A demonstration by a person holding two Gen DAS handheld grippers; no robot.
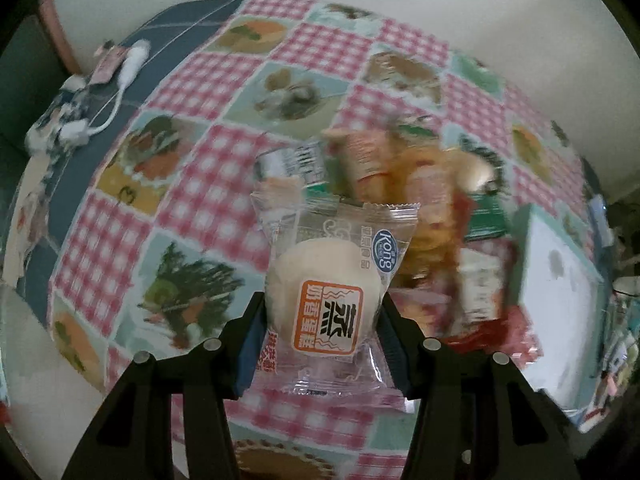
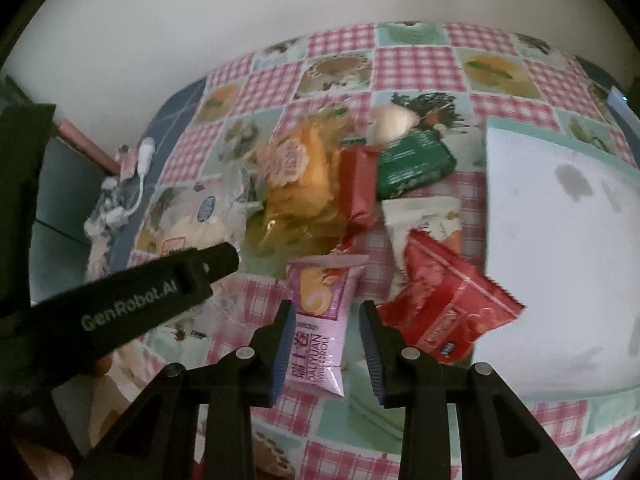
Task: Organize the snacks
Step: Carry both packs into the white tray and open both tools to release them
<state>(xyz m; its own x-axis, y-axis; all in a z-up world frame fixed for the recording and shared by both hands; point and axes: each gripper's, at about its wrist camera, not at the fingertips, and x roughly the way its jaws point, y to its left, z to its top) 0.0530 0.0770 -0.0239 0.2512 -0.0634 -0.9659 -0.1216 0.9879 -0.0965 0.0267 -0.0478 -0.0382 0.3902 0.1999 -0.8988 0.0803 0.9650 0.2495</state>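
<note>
My left gripper (image 1: pixel 322 320) is shut on a clear-wrapped white steamed cake (image 1: pixel 332 292) with an orange label, held above the checked tablecloth. The same cake (image 2: pixel 188 232) shows in the right wrist view beside the left gripper's black body (image 2: pixel 152 300). My right gripper (image 2: pixel 326 340) is open, its jaws on either side of a pink Swiss roll packet (image 2: pixel 322 320) lying on the table; the left pad is close to the packet, the right pad stands apart. A pile of snacks lies beyond: a yellow cake pack (image 2: pixel 300 176), a red bar (image 2: pixel 360 184), a green packet (image 2: pixel 416 162), a red bag (image 2: pixel 444 312).
A white box with a teal rim (image 2: pixel 560 240) stands at the right, also in the left wrist view (image 1: pixel 560 300). A white cable and charger (image 1: pixel 128 72) lie on the blue cloth at the far left. A white wall rises behind the table.
</note>
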